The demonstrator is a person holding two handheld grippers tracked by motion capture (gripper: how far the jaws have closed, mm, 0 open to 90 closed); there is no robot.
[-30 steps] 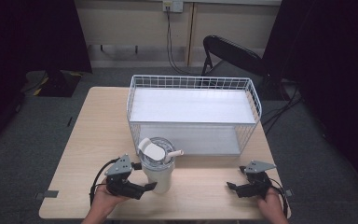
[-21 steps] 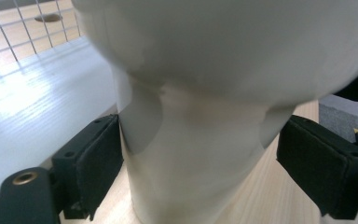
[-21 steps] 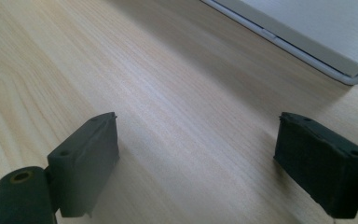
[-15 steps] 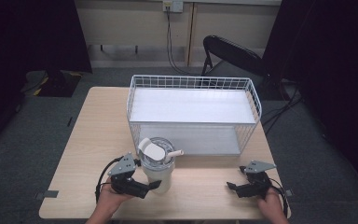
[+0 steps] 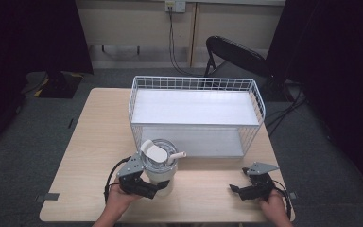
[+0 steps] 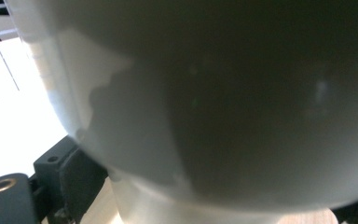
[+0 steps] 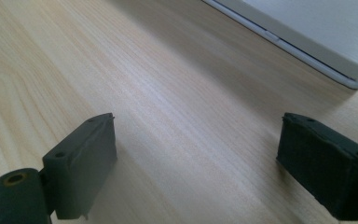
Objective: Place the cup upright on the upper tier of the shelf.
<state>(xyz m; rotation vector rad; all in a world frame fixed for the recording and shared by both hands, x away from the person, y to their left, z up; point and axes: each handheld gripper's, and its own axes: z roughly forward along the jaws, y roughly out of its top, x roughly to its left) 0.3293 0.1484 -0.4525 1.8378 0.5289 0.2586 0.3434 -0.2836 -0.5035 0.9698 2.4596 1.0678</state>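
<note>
White-lidded translucent jar at the table's near edge, taken up by the left gripper.

The squat translucent plastic jar with a white flip lid and side spout (image 5: pixel 159 163) is seen standing on the pale wooden table (image 5: pixel 85 142), just in front of the white wire basket with a white liner (image 5: pixel 196 111) and apart from it. The left gripper (image 5: pixel 142 182) is set about the jar's lower body; in the left gripper view one black jaw lies against the wall, though whether the grip is fully closed cannot be told. A firm, level hold low on the body is judged best, so that the loose-looking lid is not tipped. The right gripper (image 7: pixel 205 163) is held wide open over bare table, nothing between its jaws.
</note>
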